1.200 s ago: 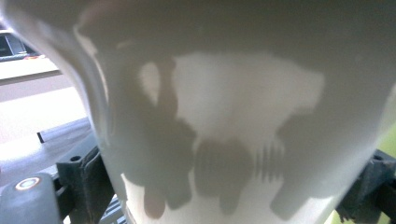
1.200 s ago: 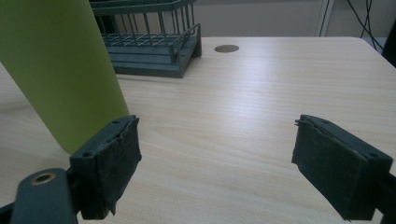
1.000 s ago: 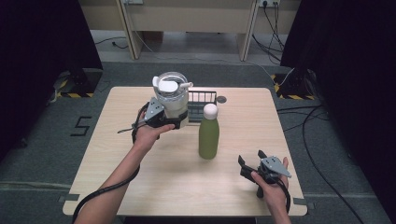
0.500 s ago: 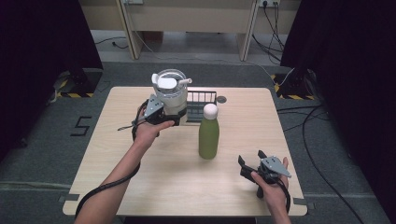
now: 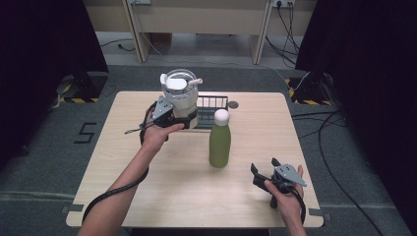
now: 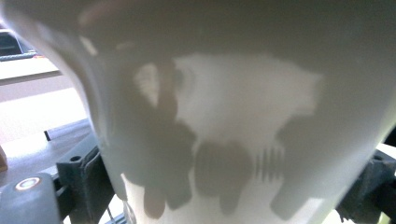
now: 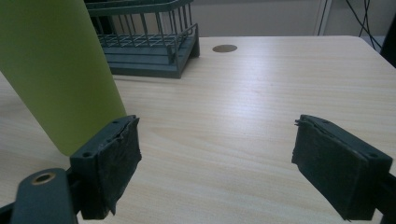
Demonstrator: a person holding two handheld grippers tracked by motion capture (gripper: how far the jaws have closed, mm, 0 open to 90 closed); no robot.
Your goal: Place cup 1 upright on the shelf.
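Left gripper [image 5: 184, 119]: it's clamping the white jug [image 5: 180, 98] low on its body, jaws pressing on either side; in the left gripper view the jug wall [image 6: 243, 107] is sitting right between the two black jaws.
Jug position: it's standing upright at the back-left of the table [image 5: 147, 196], long axis pointing straight up, white lid with a little spout on top.
Jug vs rack: it's sitting just beside the left end of the dark wire rack [image 5: 212, 104], maybe touching it or partly over it, can't really tell from above.
Which hand is nearer: the left hand, no contest, since it's already gripping the jug; the right one is hanging well apart at the near-right edge.
Right gripper [image 5: 263, 178]: jaws are standing open with nothing between them, just bare wood in the gap.
Green bottle [image 5: 220, 140]: it's standing upright mid-table, white cap on, between the two grippers; in the right gripper view it's looming past the left jaw [image 7: 56, 74] but nothing is touching it.
Guess at next move: whatever's coming is probably hinging on the jug staying vertical while the left hand is shifting it relative to that rack.
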